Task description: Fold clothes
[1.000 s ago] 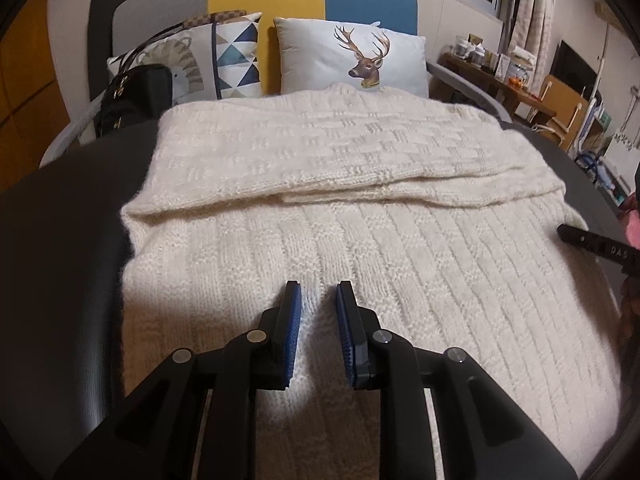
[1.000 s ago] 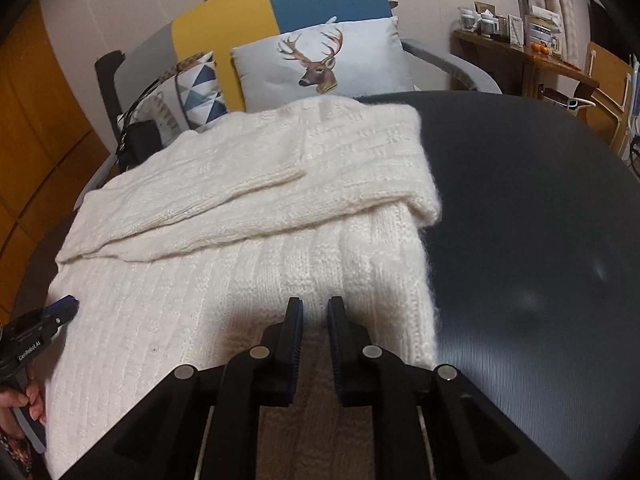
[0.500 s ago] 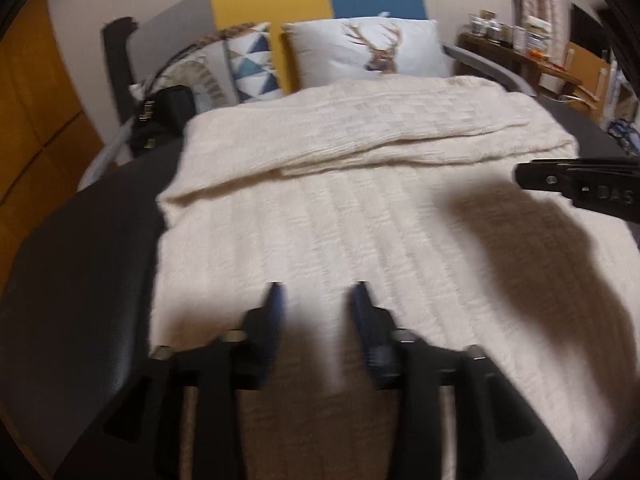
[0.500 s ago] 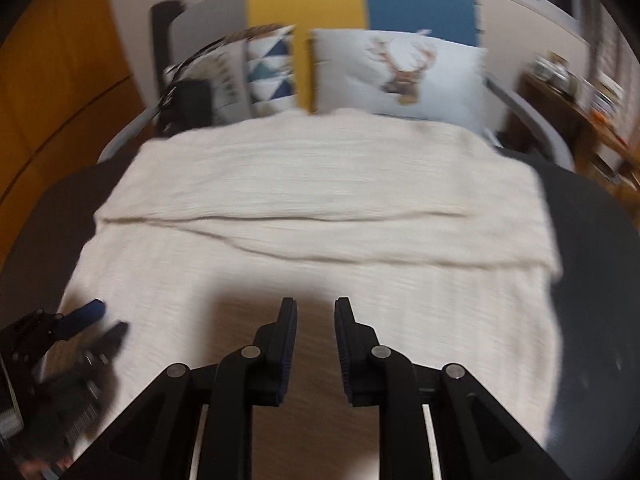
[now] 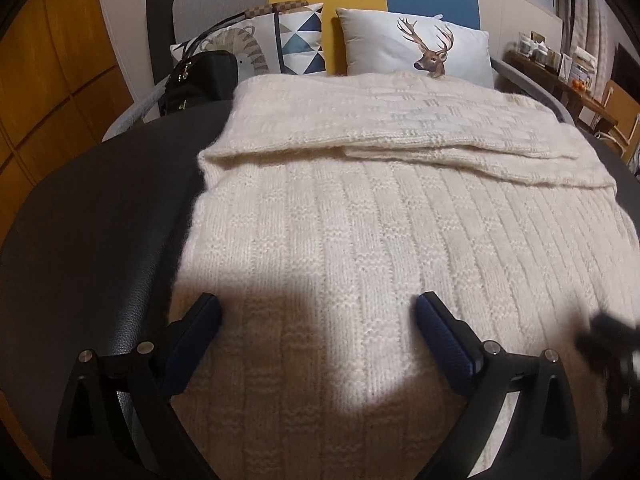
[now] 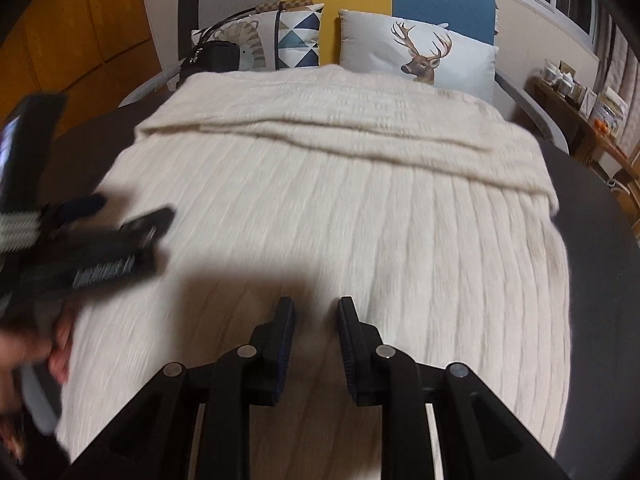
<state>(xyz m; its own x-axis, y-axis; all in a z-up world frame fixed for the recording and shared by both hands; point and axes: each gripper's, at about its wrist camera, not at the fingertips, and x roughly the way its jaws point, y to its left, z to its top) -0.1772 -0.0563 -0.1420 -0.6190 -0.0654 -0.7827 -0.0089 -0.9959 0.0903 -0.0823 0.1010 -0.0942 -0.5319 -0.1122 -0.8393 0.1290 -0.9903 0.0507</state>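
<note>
Two grippers hang over one cream sweater (image 5: 360, 240), which lies flat on a dark bench (image 5: 100, 220), filling the middle of both frames, its top part already folded across the upper frame. The left gripper (image 5: 318, 320) is opening wide, nothing between its pads, straddling the near hem at lower centre by the sweater's left edge. The right gripper (image 6: 316, 320) is opening too, its gap narrow and empty, lower centre over the hem. The hem runs left to right beneath both, so each looks equally near; the fold likely goes away toward the pillows (image 5: 416, 48).
</note>
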